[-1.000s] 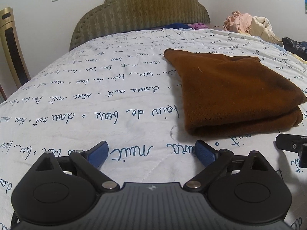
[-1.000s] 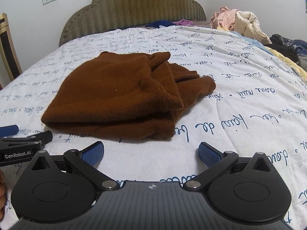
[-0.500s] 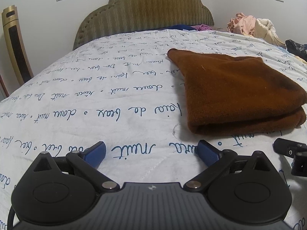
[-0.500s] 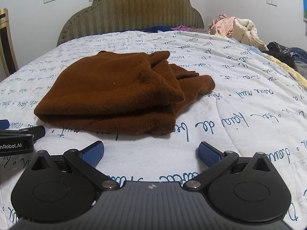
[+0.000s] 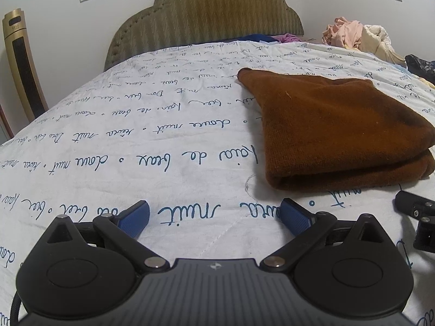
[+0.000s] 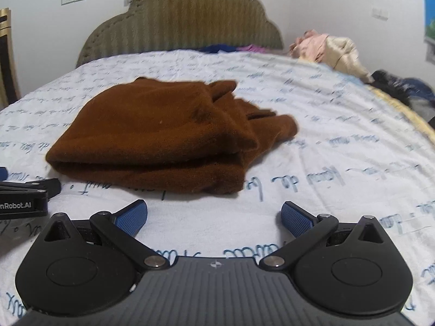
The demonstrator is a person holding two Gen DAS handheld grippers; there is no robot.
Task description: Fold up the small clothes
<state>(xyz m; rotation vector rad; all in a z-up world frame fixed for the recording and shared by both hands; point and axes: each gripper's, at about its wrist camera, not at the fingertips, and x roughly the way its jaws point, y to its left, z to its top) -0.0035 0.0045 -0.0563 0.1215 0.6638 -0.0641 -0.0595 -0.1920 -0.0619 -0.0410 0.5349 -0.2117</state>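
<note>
A brown knitted garment [image 5: 337,130] lies folded in layers on the white bedspread [image 5: 136,141] with blue script. In the right wrist view the brown garment [image 6: 163,133] sits straight ahead, its far right side bunched and uneven. My left gripper [image 5: 214,214] hovers low over the bedspread, just left of the garment's near corner, jaws wide open with nothing between them. My right gripper [image 6: 214,213] stands open a little in front of the garment's near folded edge, also empty. Each gripper's black tip shows at the edge of the other's view.
An olive padded headboard [image 5: 204,16] closes the far end of the bed. A heap of pink and cream clothes [image 5: 356,38] and dark clothes [image 6: 402,89] lie at the far right. A gold tower appliance [image 5: 23,65] stands at the left wall.
The right wrist view has tilted up and blurred, with the garment sitting higher in frame. The left gripper stayed put, its jaws a touch wider.
</note>
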